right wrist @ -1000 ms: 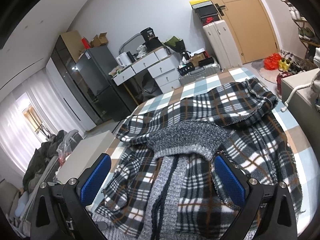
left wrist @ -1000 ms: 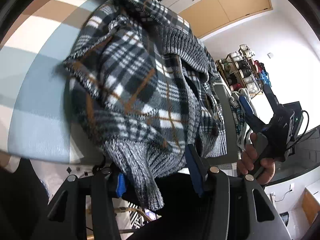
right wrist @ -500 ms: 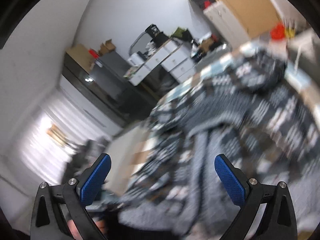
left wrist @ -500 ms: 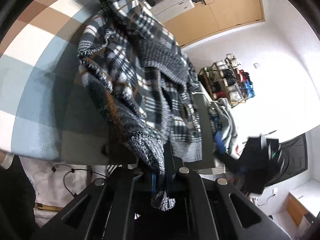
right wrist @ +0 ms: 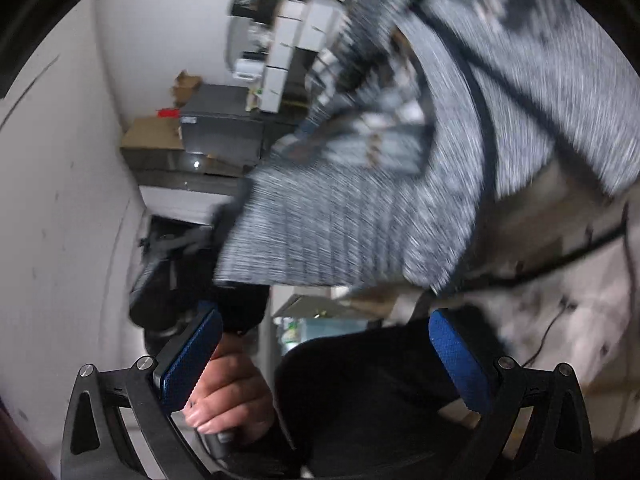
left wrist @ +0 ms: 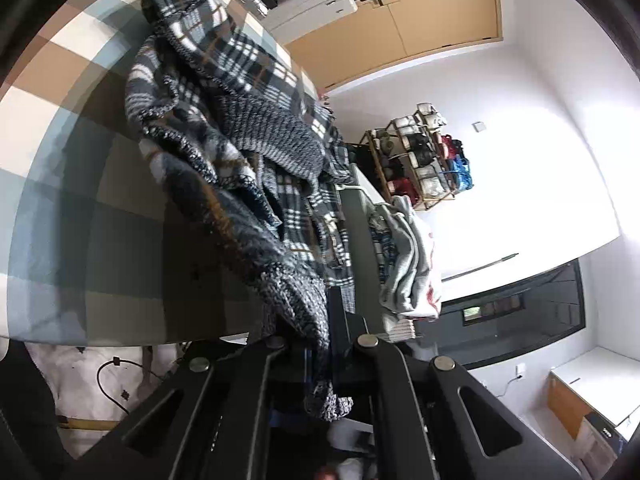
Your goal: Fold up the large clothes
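Note:
A large plaid jacket [left wrist: 248,128] with grey knit collar and cuffs lies bunched on the checked bed cover [left wrist: 60,160]. My left gripper [left wrist: 322,344] is shut on its grey knit hem, which hangs through the jaws and is pulled off the bed's edge. In the blurred right wrist view the jacket's ribbed knit hem [right wrist: 328,224] hangs above my right gripper [right wrist: 324,360], which is open and empty below it. The person's hand [right wrist: 224,396] on the left tool shows behind the left blue pad.
A pile of folded clothes [left wrist: 408,256] sits on a grey surface right of the bed. A shoe rack [left wrist: 424,160] and wooden doors [left wrist: 400,28] stand beyond. Cables [left wrist: 116,384] lie on the floor below the bed edge.
My left gripper closed on the knit hem and pulled it off the bed's edge. My right gripper swung down and rotated from above the jacket to under its hanging hem.

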